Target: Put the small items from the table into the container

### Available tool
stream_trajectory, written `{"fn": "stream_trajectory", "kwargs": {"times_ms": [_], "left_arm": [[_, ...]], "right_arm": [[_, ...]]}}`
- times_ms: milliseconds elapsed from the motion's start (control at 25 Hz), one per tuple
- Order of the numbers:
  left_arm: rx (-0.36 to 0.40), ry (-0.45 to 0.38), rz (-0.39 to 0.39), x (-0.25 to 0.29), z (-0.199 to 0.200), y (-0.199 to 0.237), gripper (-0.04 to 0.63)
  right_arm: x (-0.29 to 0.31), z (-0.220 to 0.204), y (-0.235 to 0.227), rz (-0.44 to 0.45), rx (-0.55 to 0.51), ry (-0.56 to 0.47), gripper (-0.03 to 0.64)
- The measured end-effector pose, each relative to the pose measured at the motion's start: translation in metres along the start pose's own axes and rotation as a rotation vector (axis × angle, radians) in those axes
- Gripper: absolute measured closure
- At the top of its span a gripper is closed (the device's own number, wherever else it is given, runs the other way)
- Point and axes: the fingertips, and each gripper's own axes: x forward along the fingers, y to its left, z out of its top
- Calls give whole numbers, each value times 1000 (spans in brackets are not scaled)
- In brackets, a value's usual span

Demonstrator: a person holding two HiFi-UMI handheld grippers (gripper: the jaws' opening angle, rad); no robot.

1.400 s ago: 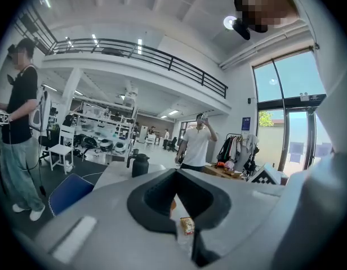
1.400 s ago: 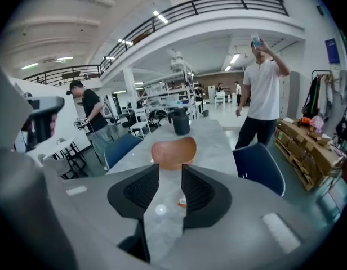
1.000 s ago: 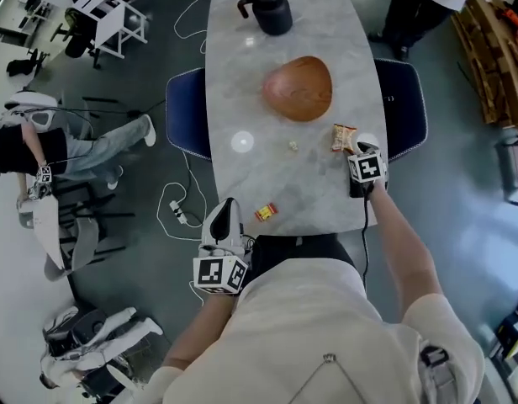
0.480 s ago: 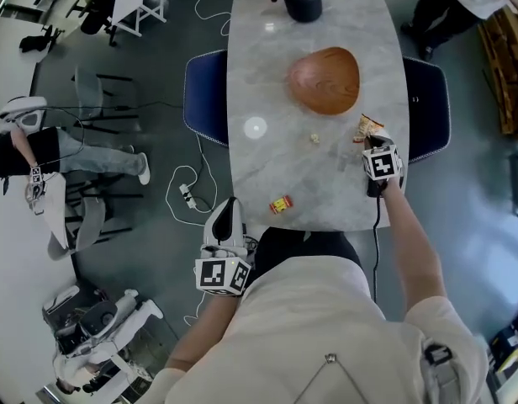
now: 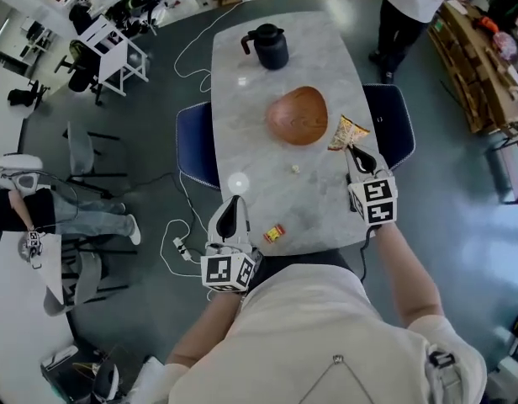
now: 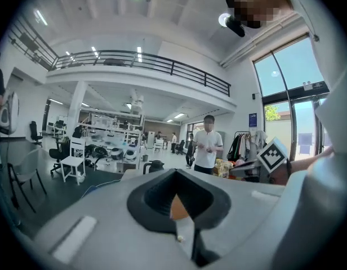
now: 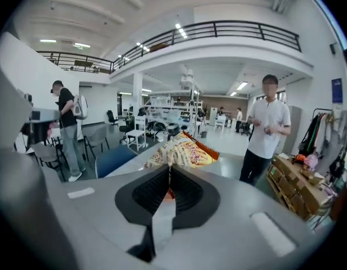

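The right gripper is seen in the head view closed tight on one end of the snack packet. The packet is held off the marble table at about four o'clock of the wooden bowl, probably so that it can be carried over the rim and dropped in. The left gripper is kept low at the table's near edge, seemingly out of the way. A pale scrap at the bowl's six o'clock and a red-and-yellow sweet near seven o'clock are yet to be collected. In the left gripper view, the jaws are shown together with nothing held. In the right gripper view, the packet is shown pinched between the ribbed pads and sticking up toward twelve o'clock.
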Motion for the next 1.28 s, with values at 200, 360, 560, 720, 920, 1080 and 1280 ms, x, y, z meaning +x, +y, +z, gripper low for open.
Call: {"fn": "stream_trajectory", "kwargs": {"times_ms": [200,360,560,720,920,1080,1280], "left_arm": [[-1,-75,-97,15,25,-15,592],[5,-96,-154,17,33,-29,592],[5,-96,-223,21,38,-47,592],[21,-104,-271,25,43,-64,594],[29,-102,-284,22,38,-66,594],[18,-92,-260,22,33,-59,594],[-2,-78,-192,14,25,-34,594]], "right_arm": [[-64,53,8,-51,1,-157,580],[-98,59,22,-46,15,-201,581],[-122,67,48,22,-6,-231,581],[-131,67,53,33,-8,-235,583],[-129,60,57,42,16,-212,583],[-116,50,53,61,44,-147,583],[-76,32,50,103,63,-5,583]]}}
